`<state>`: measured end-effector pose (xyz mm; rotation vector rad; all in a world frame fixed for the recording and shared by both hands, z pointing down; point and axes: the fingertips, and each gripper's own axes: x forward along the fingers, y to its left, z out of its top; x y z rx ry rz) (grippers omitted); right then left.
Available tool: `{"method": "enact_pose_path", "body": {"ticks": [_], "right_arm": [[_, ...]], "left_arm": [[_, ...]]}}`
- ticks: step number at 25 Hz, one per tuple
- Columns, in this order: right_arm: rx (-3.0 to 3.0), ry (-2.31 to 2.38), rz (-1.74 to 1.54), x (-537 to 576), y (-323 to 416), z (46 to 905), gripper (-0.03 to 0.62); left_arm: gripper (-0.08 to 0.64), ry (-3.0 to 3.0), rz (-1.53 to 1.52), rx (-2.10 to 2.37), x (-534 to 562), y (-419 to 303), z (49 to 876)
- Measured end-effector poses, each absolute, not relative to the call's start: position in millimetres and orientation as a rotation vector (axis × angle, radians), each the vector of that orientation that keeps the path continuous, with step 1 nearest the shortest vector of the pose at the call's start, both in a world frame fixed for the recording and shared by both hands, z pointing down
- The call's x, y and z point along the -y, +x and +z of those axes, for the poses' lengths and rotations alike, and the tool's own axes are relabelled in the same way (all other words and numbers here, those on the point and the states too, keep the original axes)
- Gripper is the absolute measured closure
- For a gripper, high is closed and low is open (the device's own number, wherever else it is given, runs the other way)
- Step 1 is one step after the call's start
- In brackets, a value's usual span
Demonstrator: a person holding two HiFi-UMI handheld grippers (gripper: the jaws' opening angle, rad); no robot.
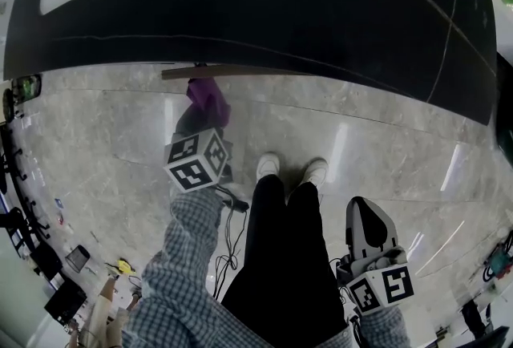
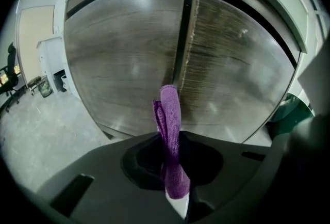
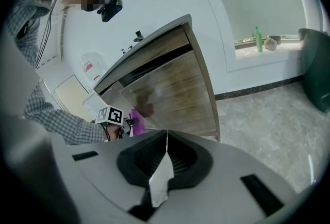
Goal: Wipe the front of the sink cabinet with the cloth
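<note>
Left gripper (image 2: 174,176) clamping folded purple microfibre cloth (image 2: 169,114), presenting its free end for wiping | right gripper (image 3: 164,166) hanging aside, jaws together, empty | grey-brown wood-grain sink cabinet front (image 2: 124,63) facing cloth, contact unclear

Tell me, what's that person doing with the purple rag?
A person holds a gripper in each hand. The left gripper is pinching a purple cloth and holding it right in front of the wooden cabinet front, though I can't tell if it's touching. The right gripper hangs down by their leg, shut and empty.
</note>
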<state>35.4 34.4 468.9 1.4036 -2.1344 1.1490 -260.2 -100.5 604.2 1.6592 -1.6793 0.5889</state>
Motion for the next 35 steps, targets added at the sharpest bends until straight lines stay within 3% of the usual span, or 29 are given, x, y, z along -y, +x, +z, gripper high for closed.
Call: {"method": "enact_pose_path", "body": {"ticks": [35], "right_arm": [[1.989, 1.727, 1.288, -80.7, 167.0, 479.5, 0.574]], "left_arm": [[0.506, 2.004, 0.597, 1.326, 132.2, 13.9, 600.0]]}}
